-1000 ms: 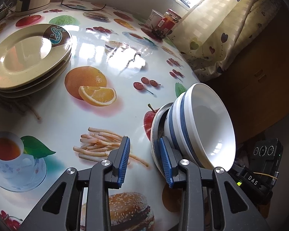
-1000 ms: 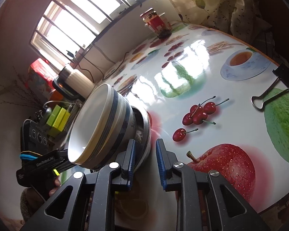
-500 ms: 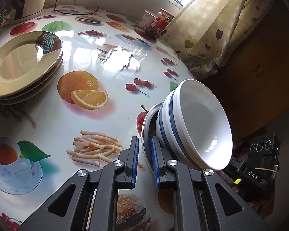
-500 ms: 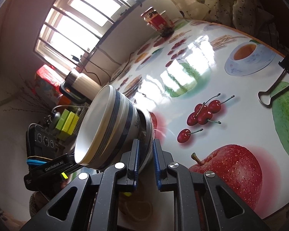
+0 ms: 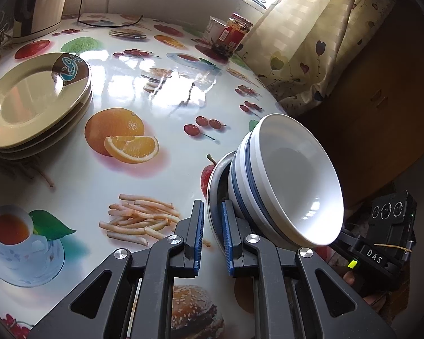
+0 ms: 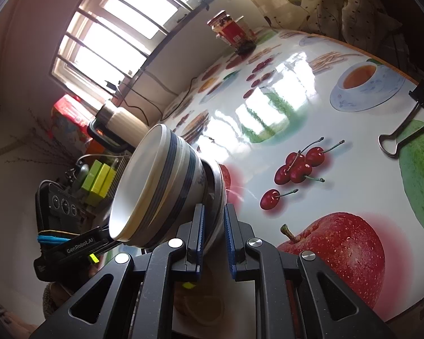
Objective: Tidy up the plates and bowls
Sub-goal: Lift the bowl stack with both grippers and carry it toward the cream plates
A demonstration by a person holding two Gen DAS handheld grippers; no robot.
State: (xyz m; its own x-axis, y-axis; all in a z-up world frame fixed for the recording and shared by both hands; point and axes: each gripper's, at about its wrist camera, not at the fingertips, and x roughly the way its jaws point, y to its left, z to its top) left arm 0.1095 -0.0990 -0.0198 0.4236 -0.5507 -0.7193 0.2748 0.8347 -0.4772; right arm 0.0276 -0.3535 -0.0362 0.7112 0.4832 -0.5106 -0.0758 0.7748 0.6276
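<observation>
A metal plate (image 5: 213,186) carries a stack of white bowls with blue stripes (image 5: 291,180), tilted on edge above the table. My left gripper (image 5: 212,236) is shut on the plate's rim. My right gripper (image 6: 213,233) is shut on the opposite rim of the same plate (image 6: 219,189), with the bowl stack (image 6: 158,186) to its left. A stack of beige plates (image 5: 34,101) sits on the table at the far left in the left wrist view.
The table (image 5: 155,90) has a glossy fruit-print cover. A jar (image 5: 231,35) and a cup stand at the back by the curtain. A kettle (image 5: 39,2) stands back left. A binder clip (image 6: 407,124) lies near the table's right edge.
Both grippers closed from open onto the metal plate's rim, and the plate with the bowls has risen slightly and tilted.
</observation>
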